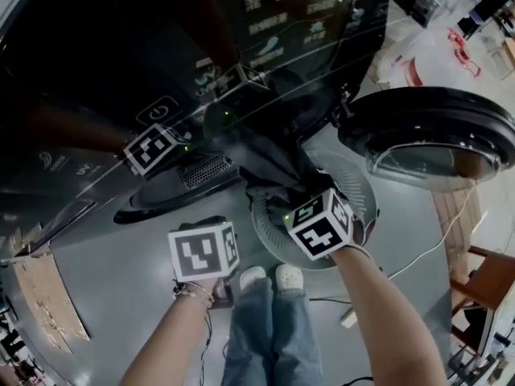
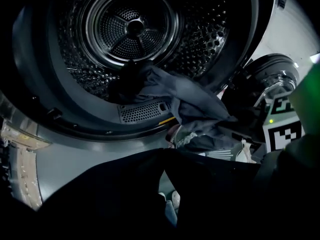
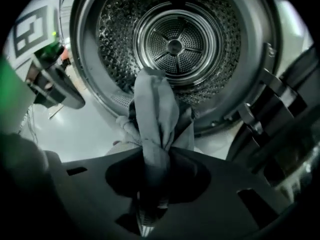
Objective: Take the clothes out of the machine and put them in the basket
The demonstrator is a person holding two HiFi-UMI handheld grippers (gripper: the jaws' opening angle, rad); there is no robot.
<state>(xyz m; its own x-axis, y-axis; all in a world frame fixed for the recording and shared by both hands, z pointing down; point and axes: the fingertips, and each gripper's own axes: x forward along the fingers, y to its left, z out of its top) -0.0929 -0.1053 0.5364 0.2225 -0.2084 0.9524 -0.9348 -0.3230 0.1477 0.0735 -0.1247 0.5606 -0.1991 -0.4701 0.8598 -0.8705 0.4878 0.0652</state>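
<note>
Machine has its drum open and its door swung aside. The basket sits on the floor under the opening.

1 grey garment trails from the drum lip to the right gripper, which is clamped on a bunched fold. The left gripper has its 2 jaws together and holds nothing.

Risk, in our judgement: the trailing end snags on the lip, the thin pinch slips, and the cloth drops beside the basket.

Only the right gripper view shows the pinch. Only the head view shows the basket rim.
</note>
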